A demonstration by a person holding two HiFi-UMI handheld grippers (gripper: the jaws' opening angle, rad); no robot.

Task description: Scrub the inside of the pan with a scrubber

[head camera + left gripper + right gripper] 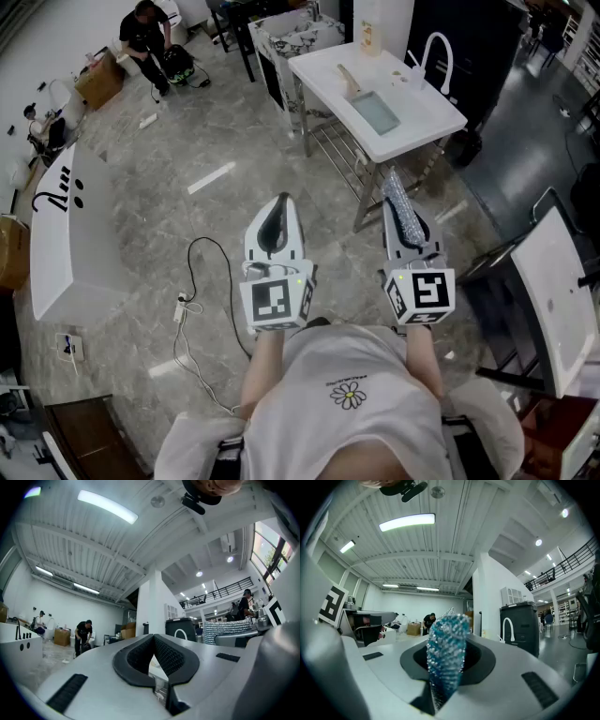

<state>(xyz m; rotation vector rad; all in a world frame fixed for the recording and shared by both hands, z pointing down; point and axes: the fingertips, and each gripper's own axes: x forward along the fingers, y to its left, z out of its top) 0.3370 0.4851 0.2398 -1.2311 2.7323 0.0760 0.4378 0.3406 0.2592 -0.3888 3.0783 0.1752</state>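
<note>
- The left hand-held gripper [153, 654] is clenched with nothing in it.
- The right hand-held gripper [450, 667] grasps a glittery blue scrubber [446, 639].
- The pan [373, 110] lies on the white bench [427, 122], well apart from both.

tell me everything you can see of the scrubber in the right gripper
The scrubber is a glittery blue and silver mesh pad that looks like metallic thread. It is squeezed flat and stands on edge between the closed jaws of the right gripper, with its rounded end sticking out past the jaw tips. In the head view it is held in the air over the floor, short of the white table and the pan. Only the jaw pads touch it.
</note>
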